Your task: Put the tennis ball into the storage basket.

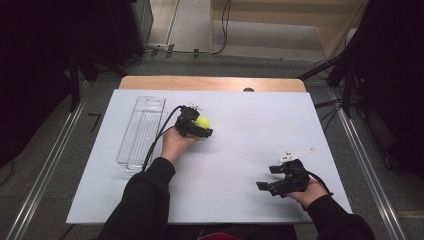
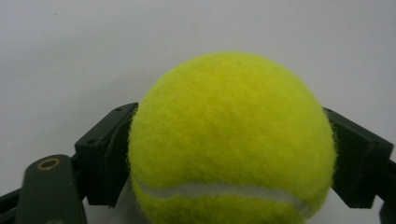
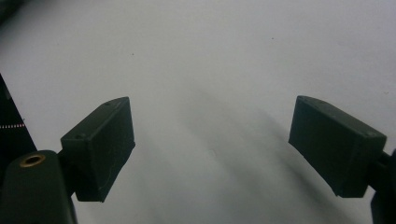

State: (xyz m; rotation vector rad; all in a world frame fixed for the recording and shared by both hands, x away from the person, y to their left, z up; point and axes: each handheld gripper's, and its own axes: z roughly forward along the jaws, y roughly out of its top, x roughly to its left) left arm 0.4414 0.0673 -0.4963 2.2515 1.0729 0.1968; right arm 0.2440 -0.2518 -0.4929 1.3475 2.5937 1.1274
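Near the counter's [image 1: 225,165] middle, left gripper [image 1: 196,128] clamped on a yellow tennis ball [image 1: 202,121], just right of a clear plastic tray [image 1: 141,131]; from the high view, ball half hidden by hand and gripper body; from the left gripper view, ball [image 2: 232,140] seen plainly — fuzzy felt, white seam low across it, jaws pressed against both flanks, white sheet behind; at the near right, right gripper [image 1: 267,176] low over bare white surface; from the right gripper view, jaws spread wide, nothing between them — only their shadow on the sheet.
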